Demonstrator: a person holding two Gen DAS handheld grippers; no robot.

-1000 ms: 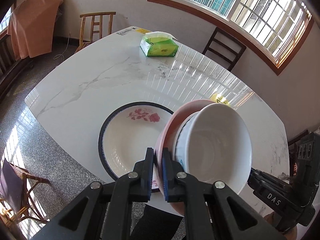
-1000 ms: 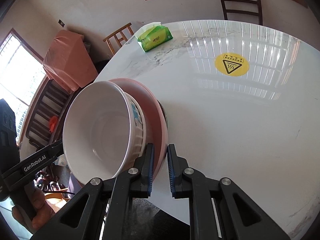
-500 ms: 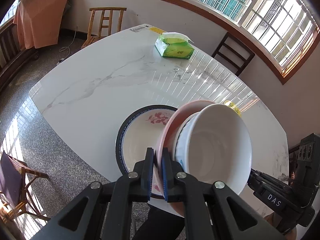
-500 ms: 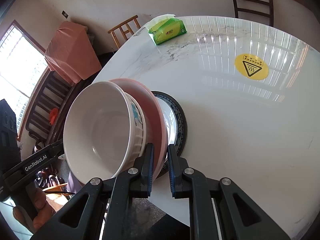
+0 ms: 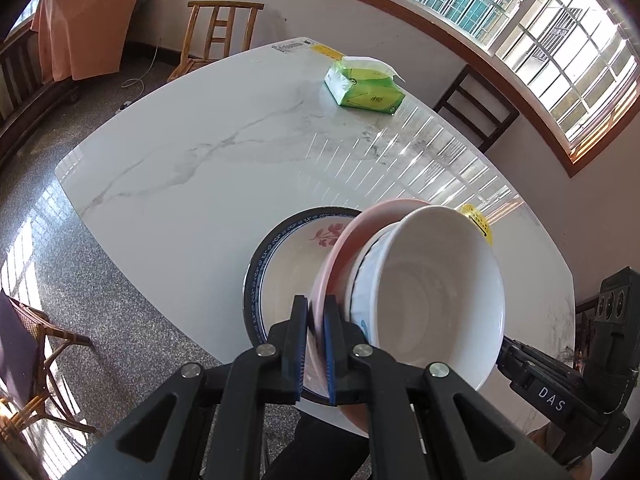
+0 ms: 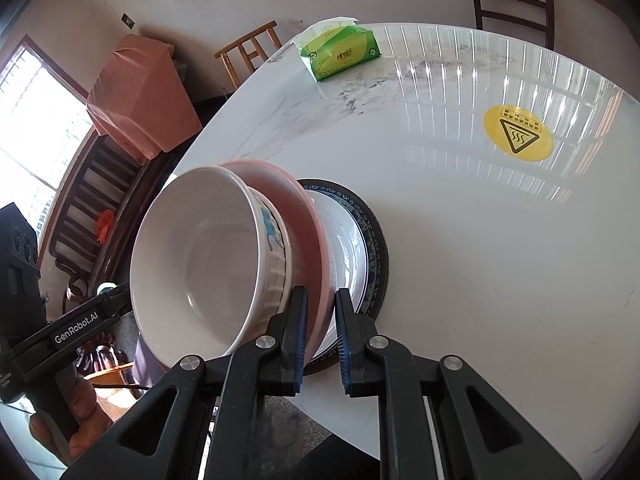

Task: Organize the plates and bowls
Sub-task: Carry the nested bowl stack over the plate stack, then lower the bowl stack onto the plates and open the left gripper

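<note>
Marble table (image 5: 224, 168) by barred window (image 5: 520, 20) — both tools, left (image 5: 316, 344), right (image 6: 321, 340), clamping pink plate (image 5: 340, 252).

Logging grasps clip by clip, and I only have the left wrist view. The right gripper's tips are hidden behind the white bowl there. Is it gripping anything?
Observer: Yes. The right wrist view shows the right gripper with one finger on each side of the pale pink plate that carries the bowl.
Operator: And the yellow thing peeking past the bowl?
Observer: That is a round yellow sticker with a black heat-warning triangle. It lies flat on the white marble table, apart from the dishes.
</note>
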